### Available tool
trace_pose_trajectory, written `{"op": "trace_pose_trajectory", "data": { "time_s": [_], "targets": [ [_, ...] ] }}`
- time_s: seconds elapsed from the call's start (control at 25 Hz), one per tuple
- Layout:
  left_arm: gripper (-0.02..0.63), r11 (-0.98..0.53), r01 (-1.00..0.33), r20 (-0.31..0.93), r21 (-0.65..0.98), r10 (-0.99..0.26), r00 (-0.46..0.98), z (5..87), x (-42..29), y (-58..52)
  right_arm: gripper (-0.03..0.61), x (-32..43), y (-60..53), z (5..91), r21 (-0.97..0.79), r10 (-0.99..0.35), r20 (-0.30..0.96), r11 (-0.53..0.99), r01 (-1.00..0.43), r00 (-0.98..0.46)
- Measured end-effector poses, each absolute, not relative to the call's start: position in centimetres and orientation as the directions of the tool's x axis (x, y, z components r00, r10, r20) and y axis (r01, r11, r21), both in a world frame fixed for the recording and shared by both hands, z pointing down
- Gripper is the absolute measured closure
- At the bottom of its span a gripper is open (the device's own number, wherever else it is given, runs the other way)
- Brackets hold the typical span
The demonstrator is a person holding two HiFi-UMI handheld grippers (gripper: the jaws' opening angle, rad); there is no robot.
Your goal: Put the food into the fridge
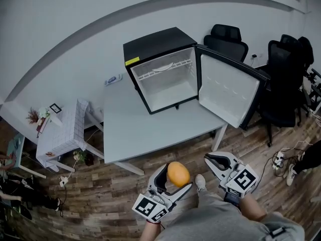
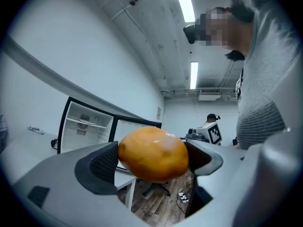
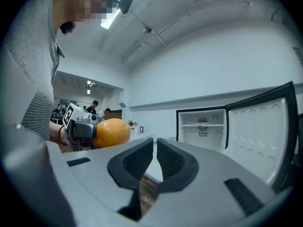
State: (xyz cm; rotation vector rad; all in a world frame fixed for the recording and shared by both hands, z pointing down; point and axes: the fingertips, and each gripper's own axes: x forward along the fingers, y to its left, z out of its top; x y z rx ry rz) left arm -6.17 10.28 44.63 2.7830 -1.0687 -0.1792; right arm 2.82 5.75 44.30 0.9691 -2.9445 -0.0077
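Pads of the left gripper were clenched on either side of an orange fruit, which filled the gap between them and bulged above the dark ribbed faces. In the head view the fruit sat at the tip of that gripper, over the wood floor and just short of the near edge of the grey table. The right gripper was beside it, level and pointed the same way, its two jaws pressed together with nothing between them; only a thin seam showed where the pads met. Both grippers carried cubes with square markers and were held close in front of the person's grey-clad body, with a light shoe visible between them. Beyond the table edge, well apart from the fruit, a small black fridge stood on the tabletop toward its far side. Its door was swung wide to the right, showing a white lining. Inside the fridge a wire shelf crossed the upper part, and the white floor below it was bare. Black office chairs stood behind and to the right of the fridge, and a small white side table stood to the left of the grey one.
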Motion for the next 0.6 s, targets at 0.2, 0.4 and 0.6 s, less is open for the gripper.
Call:
{"op": "trace_pose_trajectory", "data": {
  "time_s": [0.2, 0.4, 0.6],
  "targets": [
    [0.155, -0.737, -0.655, -0.054, 0.167, -0.670, 0.740, 43.5, -5.6, 4.7, 0.563, 3.5, 0.3, 44.3, -0.007, -0.595, 0.049, 0.803, -0.596, -0.802],
    [0.155, -0.719, -0.672, -0.063, 0.175, -0.690, 0.721, 42.4, -5.7, -0.9, 0.563, 3.9, -5.1, 43.6, -0.017, -0.588, 0.053, 0.808, -0.589, -0.807],
    [0.155, -0.701, -0.692, -0.087, 0.174, -0.710, 0.698, 41.3, -6.0, -6.2, 0.563, 3.8, -10.4, 42.8, -0.013, -0.576, 0.041, 0.817, -0.577, -0.816]
  ]
}}
